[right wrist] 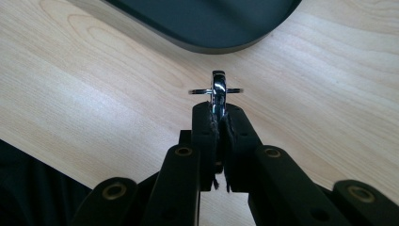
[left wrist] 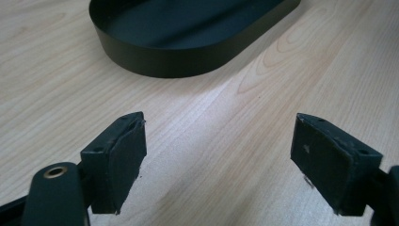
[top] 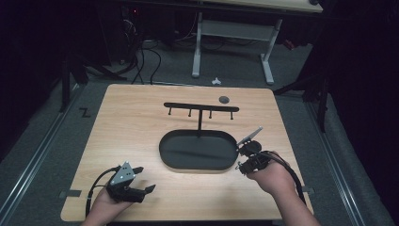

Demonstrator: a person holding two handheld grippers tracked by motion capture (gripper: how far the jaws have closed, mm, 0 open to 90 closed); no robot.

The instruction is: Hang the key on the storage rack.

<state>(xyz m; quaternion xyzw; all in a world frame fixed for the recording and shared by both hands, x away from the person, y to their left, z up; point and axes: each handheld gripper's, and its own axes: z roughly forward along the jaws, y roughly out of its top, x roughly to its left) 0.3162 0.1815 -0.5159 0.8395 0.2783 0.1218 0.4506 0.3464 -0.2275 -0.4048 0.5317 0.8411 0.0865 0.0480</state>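
Your wooden table (top: 136, 127) carries a black oval tray (top: 197, 150) with a hook stand (top: 201, 109) rising from its far edge. Your left gripper (top: 141, 181) rests near the front left, jaws spread wide with nothing between them. Your right gripper (top: 242, 157), just beside the tray's right end, is clamped on a small shiny metal clip (right wrist: 218, 92) held above the tabletop.

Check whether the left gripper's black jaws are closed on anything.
No, the left gripper stands open, its two black pads wide apart with just the bare light wooden table between them.
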